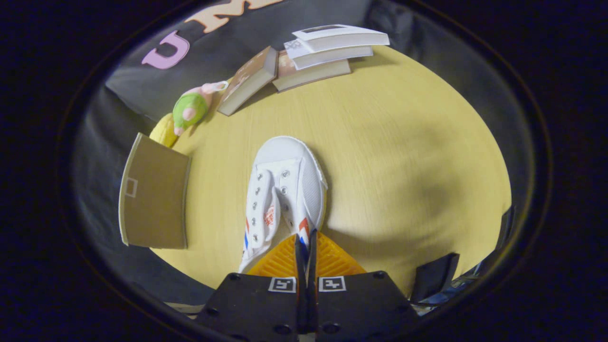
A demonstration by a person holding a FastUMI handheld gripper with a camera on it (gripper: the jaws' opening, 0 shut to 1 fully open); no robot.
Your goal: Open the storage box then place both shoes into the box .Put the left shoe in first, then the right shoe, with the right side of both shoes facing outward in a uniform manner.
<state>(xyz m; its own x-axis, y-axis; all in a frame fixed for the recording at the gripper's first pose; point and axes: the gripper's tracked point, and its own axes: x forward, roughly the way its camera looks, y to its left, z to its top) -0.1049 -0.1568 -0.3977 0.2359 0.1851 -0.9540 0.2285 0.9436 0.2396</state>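
Pinching the heel end of a white shoe (285, 190), the gripper (305, 247) has its two fingers drawn almost together, with only a thin strip of the shoe's collar between them. Both fingers appear to press on that edge, near a red and blue chevron mark on the shoe's side. The shoe is a lace-up canvas sneaker without laces threaded, its rounded toe pointing away from the fingers across a yellow wooden table (403, 156).

To the left of the shoe, near the table's edge, stands a brown cardboard box (154, 194), seen from its flat side; whether it is open cannot be told from here. Just beyond the box sits a small plush toy (192, 107) in green and pink, resting beside something yellow.

Farther back on the table lies a group of books (304, 59): one leaning at an angle near the toy, and several stacked flat beside it, well apart from the shoe.
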